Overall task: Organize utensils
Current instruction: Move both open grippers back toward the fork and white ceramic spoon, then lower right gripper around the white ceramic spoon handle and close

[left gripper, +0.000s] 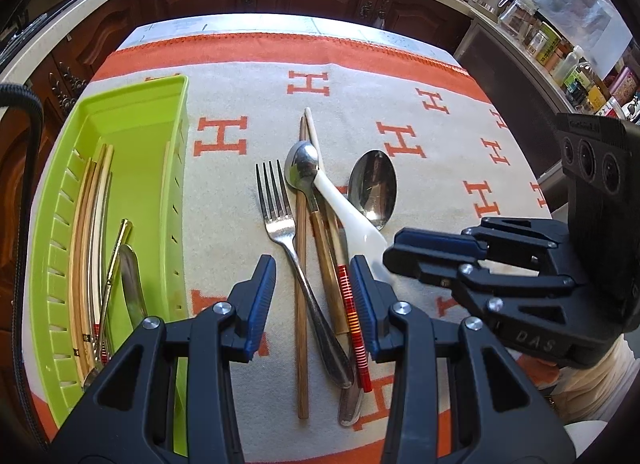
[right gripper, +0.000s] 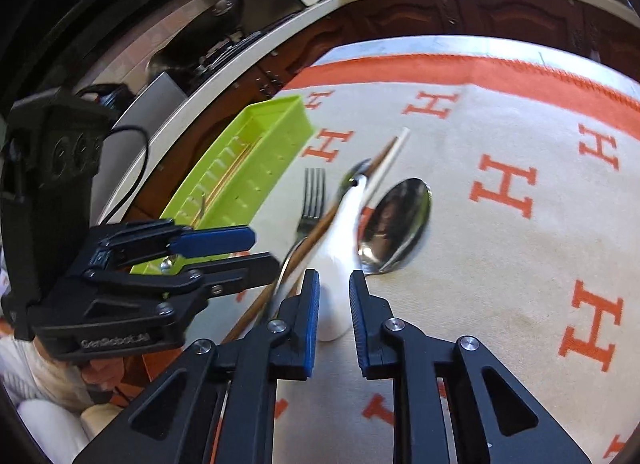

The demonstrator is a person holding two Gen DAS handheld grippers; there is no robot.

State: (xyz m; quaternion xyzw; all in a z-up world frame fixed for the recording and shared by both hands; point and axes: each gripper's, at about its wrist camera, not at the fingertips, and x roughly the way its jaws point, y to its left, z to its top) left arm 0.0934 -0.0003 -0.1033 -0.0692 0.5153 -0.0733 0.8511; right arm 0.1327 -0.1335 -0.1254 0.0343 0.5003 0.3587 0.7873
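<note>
Looking down along my left hand-held gripper (left gripper: 313, 296), I have it pitched steeply toward the tabletop (left gripper: 440, 95), jaws part-open and straddling the handles of the loose pile without pressing on any of them. My right hand-held gripper (right gripper: 334, 296) comes in from the right, also angled down; its jaws stand narrow on either side of the white spoon's (right gripper: 340, 248) handle end. In the left wrist view its pads look to be on the handle, but in the right wrist view a thin gap shows beside each pad, so I cannot tell whether it truly grips. Count on the cloth: one steel fork (left gripper: 280, 219); two steel spoons, one with its bowl under the white spoon's tip (left gripper: 301, 167) and a larger one (left gripper: 373, 187) lying to the right, apart from the pile; one white spoon; several chopsticks under and between these, including a plain wooden one (left gripper: 302, 304), one with a red-striped end (left gripper: 354, 328) and a pale one (left gripper: 314, 131) reaching farthest away. I cannot count the chopsticks exactly. One green tray (left gripper: 132, 111) sits at the left edge of the orange-and-cream cloth (left gripper: 248, 63), already holding about four pale chopsticks (left gripper: 90, 223), a gold-coloured stick (left gripper: 116, 256) and a steel knife (left gripper: 132, 288).
</note>
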